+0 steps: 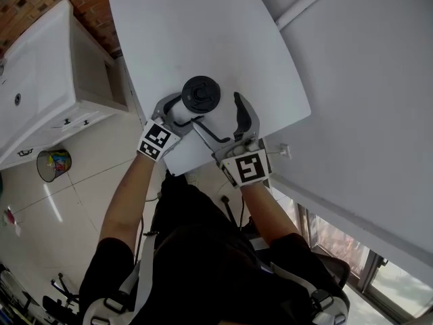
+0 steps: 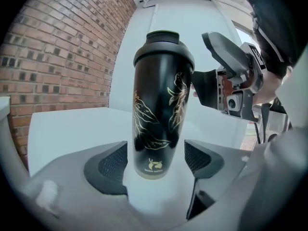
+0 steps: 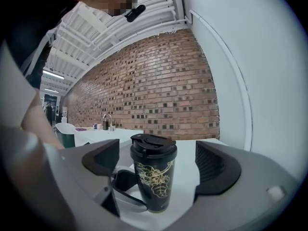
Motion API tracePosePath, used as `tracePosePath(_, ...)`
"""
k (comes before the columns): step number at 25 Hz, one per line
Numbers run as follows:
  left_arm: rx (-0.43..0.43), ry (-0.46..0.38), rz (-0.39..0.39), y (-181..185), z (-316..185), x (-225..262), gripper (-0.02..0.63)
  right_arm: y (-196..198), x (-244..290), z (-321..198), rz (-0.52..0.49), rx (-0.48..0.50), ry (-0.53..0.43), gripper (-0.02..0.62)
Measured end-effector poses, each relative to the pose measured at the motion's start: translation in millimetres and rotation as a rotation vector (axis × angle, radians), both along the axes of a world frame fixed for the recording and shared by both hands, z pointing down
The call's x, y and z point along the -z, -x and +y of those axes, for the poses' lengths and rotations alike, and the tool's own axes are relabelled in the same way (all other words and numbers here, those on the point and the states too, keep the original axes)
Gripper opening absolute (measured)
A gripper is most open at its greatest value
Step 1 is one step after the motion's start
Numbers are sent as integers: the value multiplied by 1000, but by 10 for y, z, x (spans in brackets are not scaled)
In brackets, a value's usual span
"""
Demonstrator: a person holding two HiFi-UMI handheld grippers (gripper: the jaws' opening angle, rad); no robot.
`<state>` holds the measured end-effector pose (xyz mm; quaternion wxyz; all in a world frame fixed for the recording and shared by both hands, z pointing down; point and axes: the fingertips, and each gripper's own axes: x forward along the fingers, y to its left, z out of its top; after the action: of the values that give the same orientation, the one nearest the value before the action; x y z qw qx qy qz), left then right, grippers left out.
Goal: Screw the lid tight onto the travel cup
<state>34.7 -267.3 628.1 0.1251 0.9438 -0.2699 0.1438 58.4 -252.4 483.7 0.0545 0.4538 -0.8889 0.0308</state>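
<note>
The travel cup [image 2: 161,109] is standing upright on the worktop [image 1: 203,32], near the edge closest to me. Its lid [image 2: 163,44] is already sitting on top, but I cannot tell if it is fully tight.

I am holding the left gripper [image 2: 156,160] low around the base of the cup. Its jaws are apart, one pad on each side and not pressing, I think to stop the body from turning. The right gripper [image 3: 161,160] is hovering just beside the cup, level with its upper part. Its jaws are wide apart and holding nothing, probably ready to close on the lid and twist it.

Around this, a long brick wall [image 3: 159,85] and a plain white wall [image 1: 365,80] are enclosing the room. A pale tiled floor [image 1: 88,175] is lying below, and a white cabinet [image 1: 40,80] is standing beside the worktop, which is white and smooth.
</note>
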Motion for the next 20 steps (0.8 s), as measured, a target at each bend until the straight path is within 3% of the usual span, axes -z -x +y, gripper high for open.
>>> tracePosePath(10,151,13,96,351,537,495,370,-163,210,501,-32,18,-31,451)
tracePosePath(13,192,5,90,455,733,706,359,-252,251,661,-51,8,-16,428)
tracePosePath(14,214,-2,78,498,791,760,257,-272,270,716,-55,4,-12,421)
tracePosePath(15,235,-5,71,541,851,816,113,-288,294,773,-58,-1,-8,419)
tracePosePath(16,245,-2,79,572,916,878,27,-301,326,827,-63,-6,-5,411)
tracePosePath(20,223,2,144,671,1128,1150,2,-258,467,925,-88,-27,-15,368)
